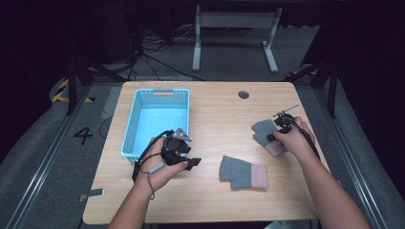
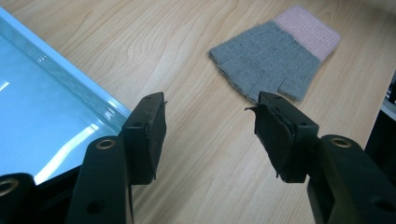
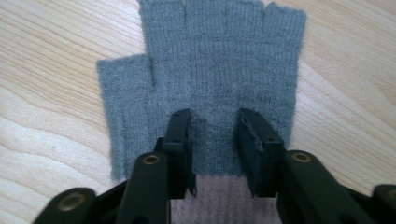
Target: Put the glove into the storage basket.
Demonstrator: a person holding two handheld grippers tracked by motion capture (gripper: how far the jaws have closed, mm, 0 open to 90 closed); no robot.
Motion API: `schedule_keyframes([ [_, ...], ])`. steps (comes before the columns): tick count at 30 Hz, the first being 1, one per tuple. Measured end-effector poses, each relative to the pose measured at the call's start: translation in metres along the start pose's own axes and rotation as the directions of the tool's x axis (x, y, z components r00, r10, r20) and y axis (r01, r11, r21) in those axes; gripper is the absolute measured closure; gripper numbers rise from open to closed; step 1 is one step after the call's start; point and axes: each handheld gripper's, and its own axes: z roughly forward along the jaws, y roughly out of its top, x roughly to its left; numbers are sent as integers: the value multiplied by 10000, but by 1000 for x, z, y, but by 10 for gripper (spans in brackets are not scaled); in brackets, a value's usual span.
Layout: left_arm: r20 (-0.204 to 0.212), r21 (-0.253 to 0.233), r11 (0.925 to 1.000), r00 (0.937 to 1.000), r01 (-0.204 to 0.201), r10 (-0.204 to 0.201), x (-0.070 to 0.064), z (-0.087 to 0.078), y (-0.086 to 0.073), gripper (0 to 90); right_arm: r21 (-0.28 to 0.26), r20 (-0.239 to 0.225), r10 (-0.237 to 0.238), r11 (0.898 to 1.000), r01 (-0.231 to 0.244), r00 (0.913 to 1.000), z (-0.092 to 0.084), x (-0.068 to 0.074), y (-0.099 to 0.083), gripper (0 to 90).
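The right hand-held gripper (image 3: pixel 215 154) presses down on a grey glove (image 3: pixel 210 70), jaws half-closed astride its knit; pinching a full fold should secure the lift. The left hand-held gripper (image 2: pixel 210 140) waits open, empty.

knit glove (image 3: pixel 219 74) (matt), wood table (image 1: pixel 219 114)

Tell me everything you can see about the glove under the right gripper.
The glove is a fingerless knit one, grey with a pink cuff, lying flat on the wooden table near its right edge. The right gripper is down on it, jaws straddling the fabric near the cuff seam; whether the pads pinch it yet is unclear.
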Motion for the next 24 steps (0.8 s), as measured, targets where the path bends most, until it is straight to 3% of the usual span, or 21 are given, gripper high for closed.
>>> schedule_keyframes([
  [12,-3,-20,10000,10000,30,-30,1,0,0,445,-38,-60,-124,9999,124,9999,-1,0,1,851],
  [24,27,24,10000,10000,16,-16,1,2,1,445,-352,-297,-232,9991,222,9993,-21,0,1,860],
])
